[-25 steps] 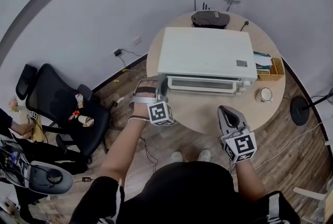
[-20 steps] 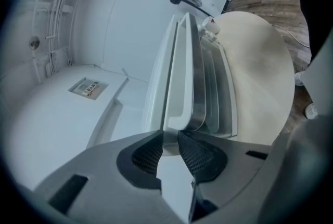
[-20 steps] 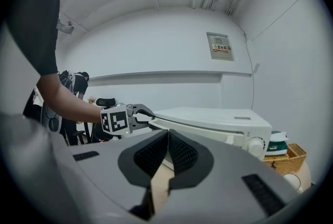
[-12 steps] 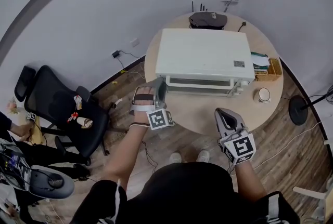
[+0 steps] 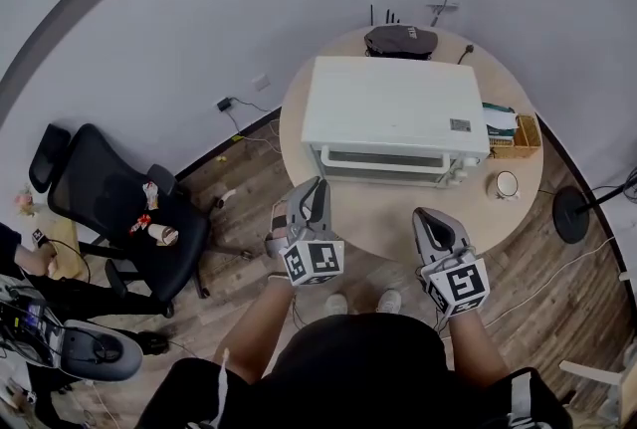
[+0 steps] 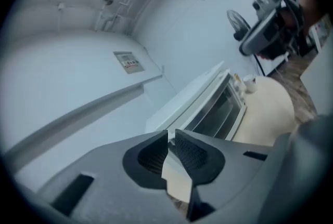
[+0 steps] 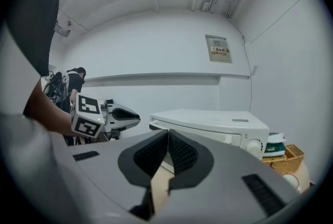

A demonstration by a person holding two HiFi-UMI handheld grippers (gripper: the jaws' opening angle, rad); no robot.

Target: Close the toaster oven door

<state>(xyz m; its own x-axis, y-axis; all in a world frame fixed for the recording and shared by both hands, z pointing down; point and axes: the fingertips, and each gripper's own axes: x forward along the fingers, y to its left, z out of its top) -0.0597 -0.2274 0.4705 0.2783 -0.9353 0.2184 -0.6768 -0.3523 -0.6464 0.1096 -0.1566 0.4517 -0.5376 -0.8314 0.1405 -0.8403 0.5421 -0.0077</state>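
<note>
1. Compared with the earlier head views, the left gripper (image 5: 314, 190) has been drawn back from the left front corner of the toaster oven (image 5: 396, 104). It is now held over the table edge, well apart from the appliance. The right gripper (image 5: 426, 218) is found in nearly the same place as before.
2. The toaster oven is seen on the round table (image 5: 398, 223), towards its far side. Its door (image 5: 383, 160) is seen upright and flush against the front in both the head view and the left gripper view.
3. The jaws of the left gripper are closing, with only a slim gap left at the tips. Nothing is held between them; only the distant oven and the table are seen through the gap.
4. The jaws of the right gripper are seen brought together at the tips, with nothing gripped.
5. The task is judged to be essentially done, since the door appears closed and neither tool is in contact with it. Whether the door is fully latched cannot be confirmed from these views.
6. A cup (image 5: 508, 182) and a basket (image 5: 528, 133) are seen beside the oven's right end, untouched.
</note>
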